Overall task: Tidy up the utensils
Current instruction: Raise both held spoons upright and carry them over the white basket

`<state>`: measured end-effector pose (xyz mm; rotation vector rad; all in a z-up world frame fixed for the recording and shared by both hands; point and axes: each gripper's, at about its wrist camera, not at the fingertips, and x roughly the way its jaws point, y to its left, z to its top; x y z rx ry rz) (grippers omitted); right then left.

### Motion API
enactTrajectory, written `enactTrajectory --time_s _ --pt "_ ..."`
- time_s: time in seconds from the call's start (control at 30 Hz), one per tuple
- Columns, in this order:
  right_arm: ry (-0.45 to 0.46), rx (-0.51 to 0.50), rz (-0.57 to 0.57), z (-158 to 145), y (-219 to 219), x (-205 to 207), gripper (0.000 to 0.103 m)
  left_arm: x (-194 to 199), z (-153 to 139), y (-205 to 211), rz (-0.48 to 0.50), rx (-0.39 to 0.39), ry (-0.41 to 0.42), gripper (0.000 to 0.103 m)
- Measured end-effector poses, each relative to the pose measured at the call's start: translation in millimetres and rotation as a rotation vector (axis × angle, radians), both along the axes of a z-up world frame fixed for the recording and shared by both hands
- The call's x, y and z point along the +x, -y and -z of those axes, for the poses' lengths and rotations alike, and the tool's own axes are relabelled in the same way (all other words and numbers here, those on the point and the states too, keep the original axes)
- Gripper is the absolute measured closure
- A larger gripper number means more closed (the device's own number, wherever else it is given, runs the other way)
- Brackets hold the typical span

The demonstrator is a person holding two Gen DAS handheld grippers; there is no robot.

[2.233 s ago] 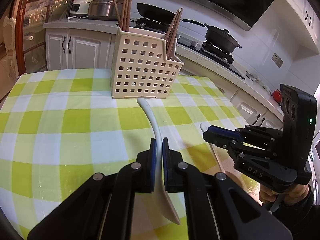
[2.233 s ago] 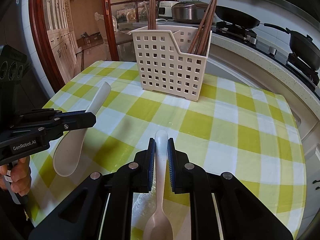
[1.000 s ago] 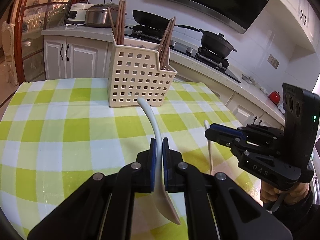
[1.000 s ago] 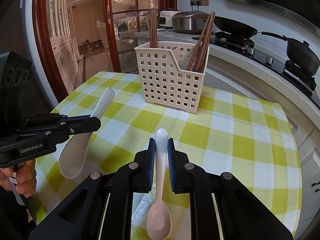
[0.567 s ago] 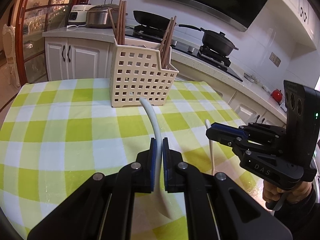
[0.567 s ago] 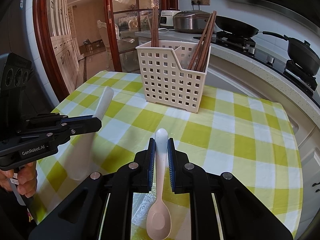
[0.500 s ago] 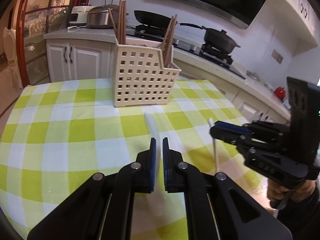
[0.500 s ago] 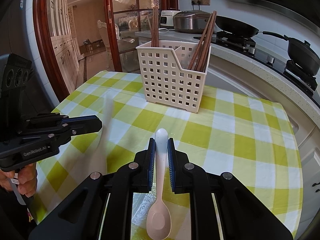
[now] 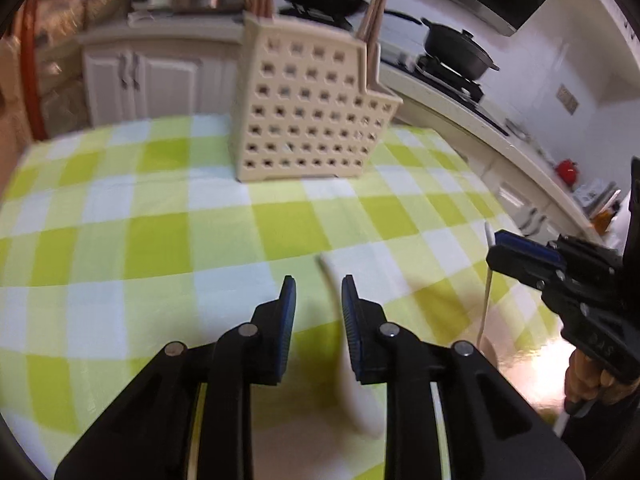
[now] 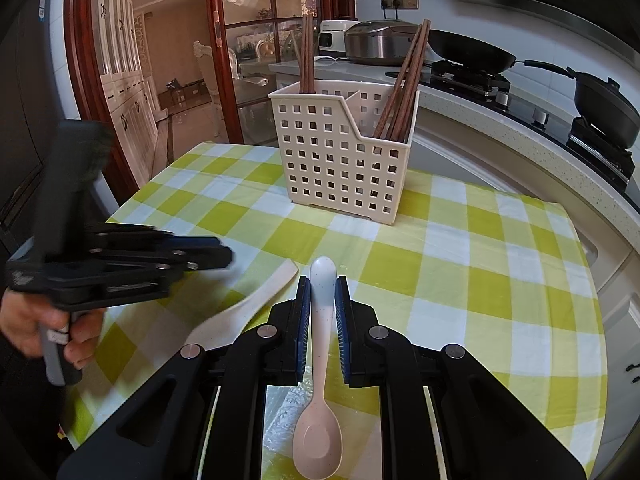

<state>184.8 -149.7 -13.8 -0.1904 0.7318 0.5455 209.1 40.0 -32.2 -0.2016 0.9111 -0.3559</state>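
The left gripper (image 9: 318,300) has just been opening its jaws; they stand narrowly apart, and the white rice paddle (image 10: 244,308) lies between and below them on the checked cloth (image 10: 460,280) of the counter, free of the pads. The right gripper (image 10: 322,292) has its jaws clamped on the handle of the pink spoon (image 10: 318,436), bowl hanging toward the camera. The perforated utensil basket (image 10: 344,160), holding chopsticks (image 10: 404,88) in two compartments, stands upright well beyond both grippers.
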Motion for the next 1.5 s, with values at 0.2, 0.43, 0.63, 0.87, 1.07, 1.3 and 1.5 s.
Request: enactTrajectory --time_s 0.2,0.43,0.63,0.87,1.07,1.3,1.5 --pt "-0.004 0.003 0.005 1 3 3 0.09 32 25 7 0.052 -0.012 -0.111 0.08" --pt "-0.014 0.006 0.01 3 5 5 0.09 48 30 29 0.071 0.082 -0.118 0.08" --pt "-0.007 0.01 0.014 1 6 7 0.09 41 23 37 0.054 0.167 -0.074 0.087" --pt "0.005 0.019 0.017 -5 5 7 0.09 3 -30 13 -0.024 0.103 0.091 0.087" --pt "0.021 0.019 0.042 -9 2 8 0.09 -19 -62 1 -0.076 0.125 0.178 0.087" --pt "0.039 0.016 0.078 -11 0 9 0.09 -21 -74 3 -0.076 0.123 0.212 0.087" --pt "0.056 0.034 0.107 -21 2 15 0.09 -20 -86 7 -0.068 0.126 0.241 0.087"
